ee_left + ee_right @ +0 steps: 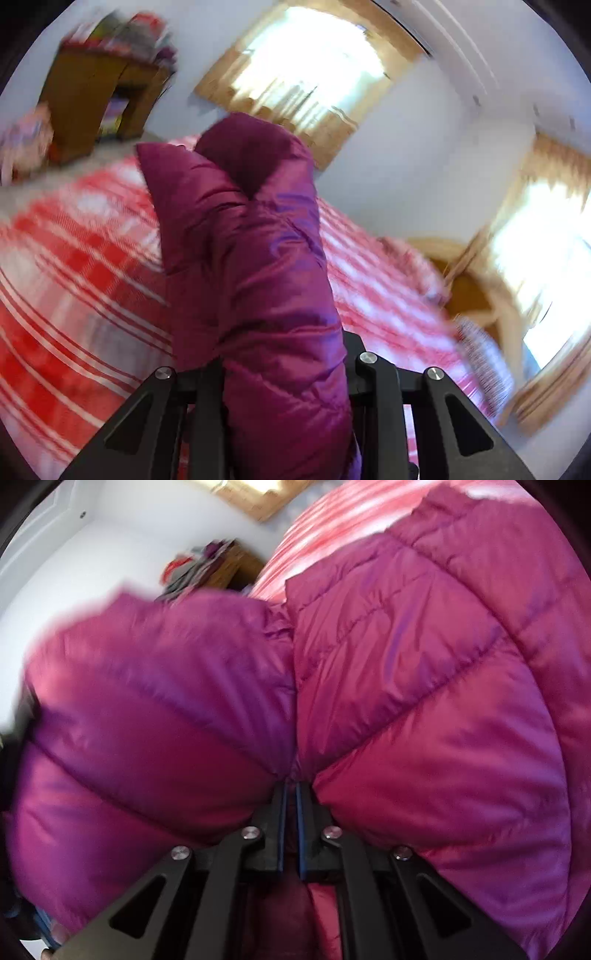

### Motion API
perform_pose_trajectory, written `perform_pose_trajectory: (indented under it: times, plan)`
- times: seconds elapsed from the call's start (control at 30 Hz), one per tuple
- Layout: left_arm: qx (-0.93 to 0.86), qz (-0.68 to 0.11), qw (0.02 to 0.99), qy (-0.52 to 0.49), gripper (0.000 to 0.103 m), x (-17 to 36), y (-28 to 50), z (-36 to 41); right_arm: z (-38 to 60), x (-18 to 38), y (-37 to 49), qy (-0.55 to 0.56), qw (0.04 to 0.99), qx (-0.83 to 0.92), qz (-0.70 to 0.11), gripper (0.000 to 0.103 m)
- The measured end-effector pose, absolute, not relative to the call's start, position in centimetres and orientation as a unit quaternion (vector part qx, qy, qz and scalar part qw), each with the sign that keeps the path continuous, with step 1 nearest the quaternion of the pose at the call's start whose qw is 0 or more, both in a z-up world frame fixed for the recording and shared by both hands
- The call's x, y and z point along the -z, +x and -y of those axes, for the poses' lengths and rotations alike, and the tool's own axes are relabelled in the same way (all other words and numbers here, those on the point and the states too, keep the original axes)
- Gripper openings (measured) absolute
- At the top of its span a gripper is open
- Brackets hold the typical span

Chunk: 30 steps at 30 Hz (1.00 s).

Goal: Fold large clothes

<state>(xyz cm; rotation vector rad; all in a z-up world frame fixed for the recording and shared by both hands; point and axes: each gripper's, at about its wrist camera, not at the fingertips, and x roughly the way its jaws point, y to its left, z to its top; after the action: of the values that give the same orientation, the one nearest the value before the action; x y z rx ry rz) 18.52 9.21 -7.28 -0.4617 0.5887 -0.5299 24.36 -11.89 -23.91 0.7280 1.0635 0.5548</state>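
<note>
- Your left gripper [284, 369] is clamped on a thick fold of the magenta quilted puffer jacket [251, 258], which fills the gap between its black fingers [207, 398].
- From that grip the padded fold rises straight away from you, its long axis running up the middle of the left wrist view and ending in a rounded top with a second lobe on its left.
- Your right gripper [291, 794] has its jaws nearly together, pinching a seam of the same jacket where two puffed panels meet; only a thin sliver of fabric shows between the blue-edged pads [282, 830].
- In the right wrist view the jacket bulges to both sides of the pinch and covers nearly all the view, its quilt lines fanning outward from the fingertips.
- Beneath and beyond the jacket lies the red-and-white checked bedspread [74, 277], with open cloth to the left and right of the lifted fold.
- Farther off you have a wooden shelf unit [92, 99] at the far left, blurred, with piled things on top.
- White walls and two bright windows with tan curtains [306, 74] close the far side.
</note>
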Motion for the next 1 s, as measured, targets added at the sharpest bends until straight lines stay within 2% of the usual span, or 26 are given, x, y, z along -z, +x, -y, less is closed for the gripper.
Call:
perform_pose_trajectory:
  times: [0.07,0.13,0.27,0.57,0.8,0.9,0.93,1.0]
  plan:
    - [0.247,-0.291,0.909,-0.168,0.027,6.3,18.1,-8.3,10.0,23.9,23.8,0.347,0.741,-0.288,-0.497,0.006]
    - [0.249,-0.291,0.913,-0.139,0.027,5.8,17.5,-7.7,9.9,23.2,23.5,0.335,0.742,-0.293,-0.502,0.012]
    - [0.252,-0.292,0.92,-0.07,0.028,6.3,15.9,-4.8,14.9,20.4,21.9,0.341,0.771,-0.282,-0.458,0.012]
    - [0.258,-0.33,0.905,0.074,0.028,12.0,15.2,4.7,28.6,16.9,18.0,0.307,0.847,-0.147,-0.408,0.012]
    - [0.258,-0.331,0.895,0.153,0.033,16.1,13.8,8.4,30.5,16.2,16.8,0.29,0.864,-0.125,-0.392,0.014]
    - [0.262,-0.313,0.894,0.184,0.035,17.3,13.5,9.1,29.7,14.9,17.2,0.274,0.872,-0.149,-0.378,0.018]
    - [0.263,-0.31,0.894,0.188,0.035,17.6,13.5,9.2,29.7,14.5,17.4,0.266,0.875,-0.157,-0.373,0.023]
    - [0.269,-0.312,0.893,0.183,0.035,18.1,13.8,9.0,29.4,13.9,17.5,0.256,0.877,-0.17,-0.369,0.041]
